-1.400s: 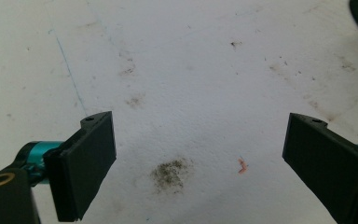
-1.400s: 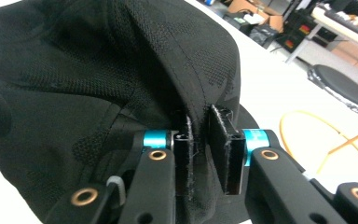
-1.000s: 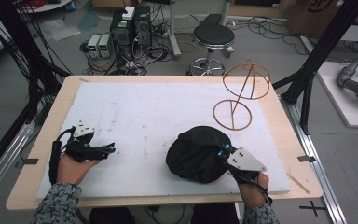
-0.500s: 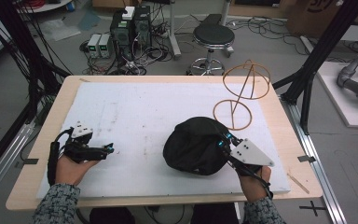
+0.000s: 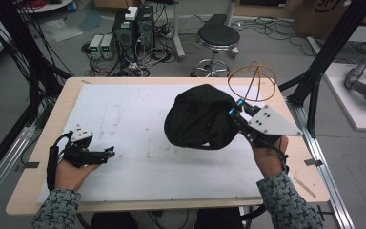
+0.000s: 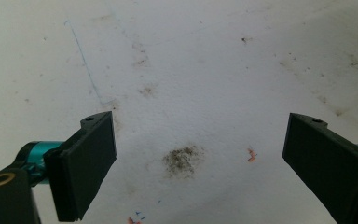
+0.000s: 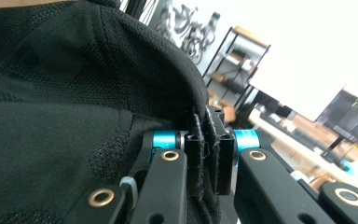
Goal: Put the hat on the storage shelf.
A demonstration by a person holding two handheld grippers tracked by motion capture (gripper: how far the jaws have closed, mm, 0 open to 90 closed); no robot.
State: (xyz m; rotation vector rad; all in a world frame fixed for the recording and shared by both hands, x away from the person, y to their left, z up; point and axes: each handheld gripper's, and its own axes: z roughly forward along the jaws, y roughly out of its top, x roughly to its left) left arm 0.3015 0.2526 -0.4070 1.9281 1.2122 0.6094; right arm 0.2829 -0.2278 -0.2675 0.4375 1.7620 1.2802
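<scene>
A black mesh cap (image 5: 198, 117) hangs in the air above the right half of the table, lifted off the white mat. My right gripper (image 5: 232, 113) is shut on its edge; in the right gripper view the cap (image 7: 65, 93) spreads over the left side, and its fabric is pinched between the closed jaws of the gripper (image 7: 206, 154). My left gripper (image 5: 108, 153) rests low over the mat near the front left, held in a hand. Its jaws stand wide apart in the left gripper view, with nothing between them but stained mat (image 6: 186, 158).
A copper wire stand (image 5: 253, 83) rises at the table's back right, just behind the raised cap. The white mat (image 5: 133, 124) covers most of the wooden table (image 5: 310, 186). A stool (image 5: 218, 38) and electronics boxes stand on the floor beyond the far edge.
My right gripper has lifted the cap off the mat and carried it up and back toward the wire stand. The left gripper has stayed where it was.
</scene>
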